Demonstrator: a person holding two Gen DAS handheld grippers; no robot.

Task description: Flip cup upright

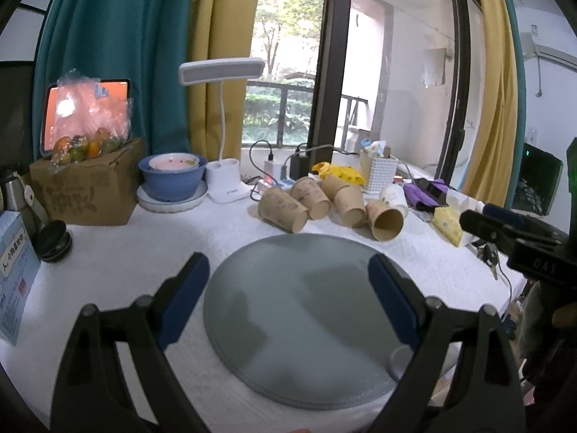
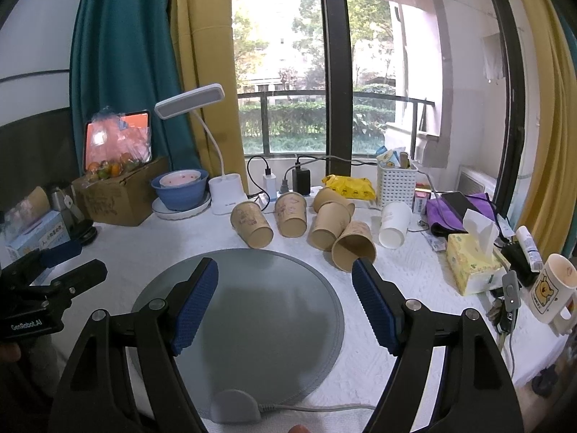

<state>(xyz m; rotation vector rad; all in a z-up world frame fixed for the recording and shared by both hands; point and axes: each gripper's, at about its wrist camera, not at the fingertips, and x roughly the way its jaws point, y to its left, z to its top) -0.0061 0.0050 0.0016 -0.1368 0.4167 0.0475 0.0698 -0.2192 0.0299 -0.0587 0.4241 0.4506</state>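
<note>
Several brown paper cups lie on their sides in a row behind a round grey mat (image 1: 288, 310) (image 2: 252, 310); the nearest one (image 1: 384, 219) (image 2: 354, 246) has its mouth toward me. A white paper cup (image 1: 393, 196) (image 2: 394, 224) lies on its side at the row's right end. My left gripper (image 1: 288, 267) is open and empty above the mat. My right gripper (image 2: 285, 270) is open and empty above the mat, its right fingertip (image 2: 364, 270) just in front of the nearest brown cup. Each gripper shows at the edge of the other's view.
A cardboard box of fruit (image 2: 122, 195), stacked blue bowls (image 2: 180, 189) and a white desk lamp (image 2: 227, 191) stand at the back left. A white basket (image 2: 396, 182), tissue box (image 2: 472, 267), bear mug (image 2: 551, 288), chargers and cables crowd the back and right.
</note>
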